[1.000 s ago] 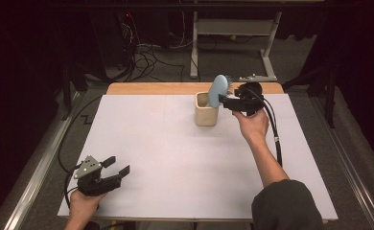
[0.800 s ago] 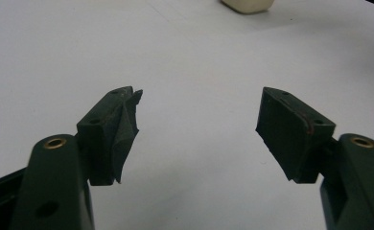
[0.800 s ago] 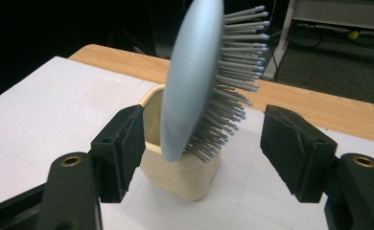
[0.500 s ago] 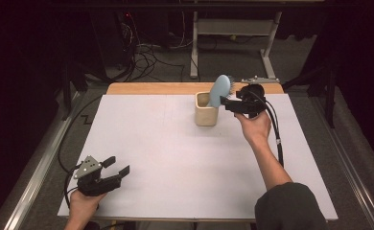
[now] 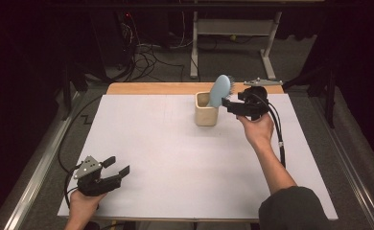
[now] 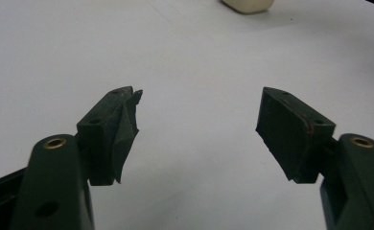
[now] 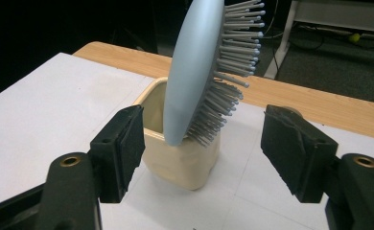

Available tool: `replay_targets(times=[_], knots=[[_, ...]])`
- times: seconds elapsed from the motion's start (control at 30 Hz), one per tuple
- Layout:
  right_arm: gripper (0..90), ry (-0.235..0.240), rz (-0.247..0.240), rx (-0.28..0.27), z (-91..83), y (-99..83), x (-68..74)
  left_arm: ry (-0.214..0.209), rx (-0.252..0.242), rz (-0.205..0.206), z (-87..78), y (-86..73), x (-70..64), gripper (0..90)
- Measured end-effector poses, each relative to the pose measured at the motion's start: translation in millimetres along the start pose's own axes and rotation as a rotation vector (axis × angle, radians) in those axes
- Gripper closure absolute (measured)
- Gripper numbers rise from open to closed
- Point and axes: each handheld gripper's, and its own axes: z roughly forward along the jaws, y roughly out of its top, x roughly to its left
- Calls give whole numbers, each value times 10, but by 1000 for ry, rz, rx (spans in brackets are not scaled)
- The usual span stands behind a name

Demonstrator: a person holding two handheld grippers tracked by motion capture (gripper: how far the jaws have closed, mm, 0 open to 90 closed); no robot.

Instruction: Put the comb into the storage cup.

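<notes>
The pale blue hairbrush (image 7: 194,72) is left standing handle-down in the cream cup (image 7: 182,160) at the table's far edge, the right gripper (image 7: 209,143) now spread and drawn slightly back, while the left gripper (image 6: 199,129) is held agape near the front

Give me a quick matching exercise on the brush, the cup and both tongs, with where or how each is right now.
1. hairbrush
2. cup
3. left tongs
4. right tongs

a. open, near table corner
b. cream, at the far edge of the white sheet
c. open, facing the cup
d. pale blue, standing in the cup

Pairs: 1-d, 2-b, 3-a, 4-c
</notes>
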Motion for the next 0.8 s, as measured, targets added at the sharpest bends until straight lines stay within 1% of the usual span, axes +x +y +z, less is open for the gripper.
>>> replay_targets(times=[0.8], knots=[[326, -1, -1, -8, -135, -97, -55, 1, 0, -1, 1, -1, 0, 309]])
